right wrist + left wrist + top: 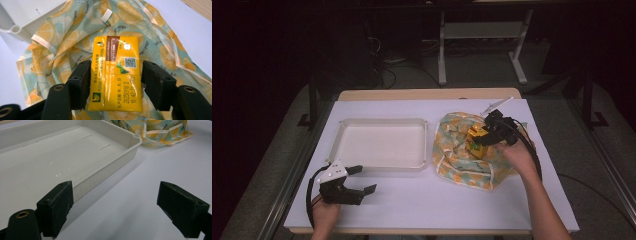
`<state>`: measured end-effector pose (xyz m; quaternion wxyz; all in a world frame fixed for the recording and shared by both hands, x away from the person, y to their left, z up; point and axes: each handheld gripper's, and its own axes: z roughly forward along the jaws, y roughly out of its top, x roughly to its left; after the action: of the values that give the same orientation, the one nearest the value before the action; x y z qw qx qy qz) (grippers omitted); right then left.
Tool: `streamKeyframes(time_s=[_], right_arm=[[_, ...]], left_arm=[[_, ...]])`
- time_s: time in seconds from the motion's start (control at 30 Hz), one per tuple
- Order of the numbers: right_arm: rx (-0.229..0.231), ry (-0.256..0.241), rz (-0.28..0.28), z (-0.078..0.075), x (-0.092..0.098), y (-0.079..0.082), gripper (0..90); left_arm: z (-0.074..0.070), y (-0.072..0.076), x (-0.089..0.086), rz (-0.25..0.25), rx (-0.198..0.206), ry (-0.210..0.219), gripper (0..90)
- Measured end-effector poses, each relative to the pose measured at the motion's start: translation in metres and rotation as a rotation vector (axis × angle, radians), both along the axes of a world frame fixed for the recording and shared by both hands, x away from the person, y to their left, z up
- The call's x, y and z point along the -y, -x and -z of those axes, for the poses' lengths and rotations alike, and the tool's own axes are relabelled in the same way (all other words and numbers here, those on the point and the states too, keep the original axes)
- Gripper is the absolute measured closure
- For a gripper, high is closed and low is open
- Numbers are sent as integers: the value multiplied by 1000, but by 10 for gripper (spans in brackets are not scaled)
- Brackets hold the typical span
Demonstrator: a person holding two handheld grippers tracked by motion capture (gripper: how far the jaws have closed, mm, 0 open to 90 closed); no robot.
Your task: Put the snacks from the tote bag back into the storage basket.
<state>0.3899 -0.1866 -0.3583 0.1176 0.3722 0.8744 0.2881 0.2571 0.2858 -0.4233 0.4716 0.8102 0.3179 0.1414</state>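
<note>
Your right gripper (115,82) has its jaws closed against both long sides of the yellow carton (116,72), which sits squarely between them. Its printing reads "PLEASE FLATTEN", with the date "20250918 D" and "10:42:31" beside it, plus a QR code and a brown strip. The carton sits over the lemon-print cloth bag (62,42), right of the white tray (382,142). Your left gripper (120,205) has its jaws spread wide on nothing, over the white table cover (140,195) just beside the tray's near corner.
</note>
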Motion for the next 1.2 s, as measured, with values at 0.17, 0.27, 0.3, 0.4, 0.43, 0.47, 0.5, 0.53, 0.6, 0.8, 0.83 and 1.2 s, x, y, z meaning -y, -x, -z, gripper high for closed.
streamKeyframes(time_s=[0.17, 0.27, 0.3, 0.4, 0.43, 0.47, 0.5, 0.53, 0.6, 0.8, 0.83, 1.2], right_arm=[[-2, 0, -3, 1, -1, 2, 332], [-7, 0, 4, 2, -2, 2, 322], [-7, 5, 3, 3, -3, 2, 322], [-4, 12, 6, 5, -4, 2, 325], [3, 14, 6, 6, -4, 2, 332], [9, 17, 7, 8, -5, 3, 340], [4, 21, 9, 9, -5, 3, 340], [1, 26, 7, 12, -5, 3, 345], [2, 28, 12, 15, -5, 3, 361], [7, 29, 24, 15, -7, 2, 390], [13, 33, 22, 15, -7, 2, 406], [24, 59, 22, 14, -7, 2, 476]], left_arm=[[0, 0, 0, 0, 0, 3, 135], [0, 0, 0, -1, -1, 2, 135], [0, 0, 0, 0, 0, 1, 135], [0, 0, 0, 2, 1, 1, 135], [0, 0, 0, 0, 0, 1, 135], [0, 0, 0, 0, 0, 2, 135], [0, 0, 0, 0, 0, 2, 135], [0, 0, 0, 0, -2, 0, 135], [0, 0, 0, 0, 1, 3, 135], [0, 0, 0, 0, -1, 0, 135], [0, 0, 0, 0, -1, -1, 135], [0, 0, 0, 3, 0, -4, 135]])
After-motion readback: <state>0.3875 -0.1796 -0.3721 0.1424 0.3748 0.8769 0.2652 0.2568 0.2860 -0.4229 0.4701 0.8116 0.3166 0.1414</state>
